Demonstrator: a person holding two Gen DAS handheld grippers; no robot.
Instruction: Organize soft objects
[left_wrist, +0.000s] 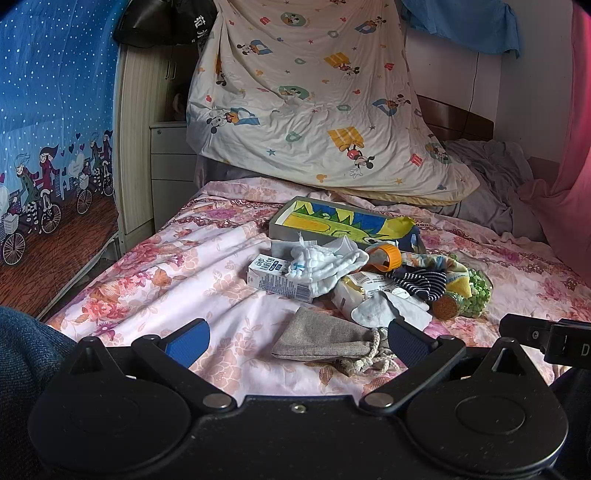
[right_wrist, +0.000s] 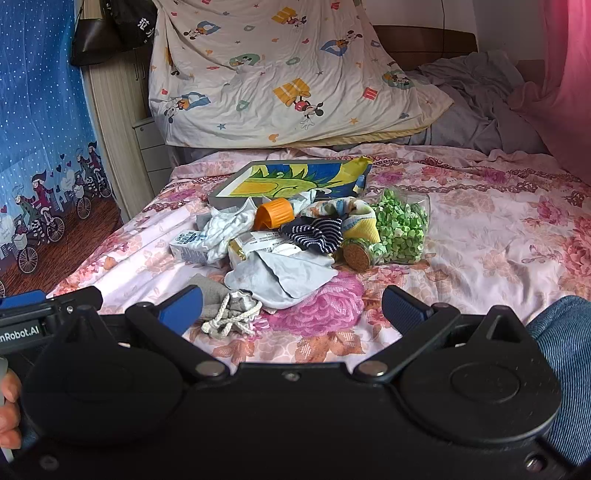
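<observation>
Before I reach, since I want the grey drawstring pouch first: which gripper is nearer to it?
Left. The left gripper has the grey drawstring pouch lying between its open fingers. The right gripper is open further right, the pouch by its left finger.

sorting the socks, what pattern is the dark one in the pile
The dark sock has navy and white stripes, shown best in the right wrist view.

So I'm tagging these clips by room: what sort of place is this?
Most likely a bedroom in a home. The clutter lies on a bed with a floral sheet, a cartoon-print quilt is draped behind it, and a drawer unit stands beside the bed. Both grippers hang open over the sheet.
</observation>
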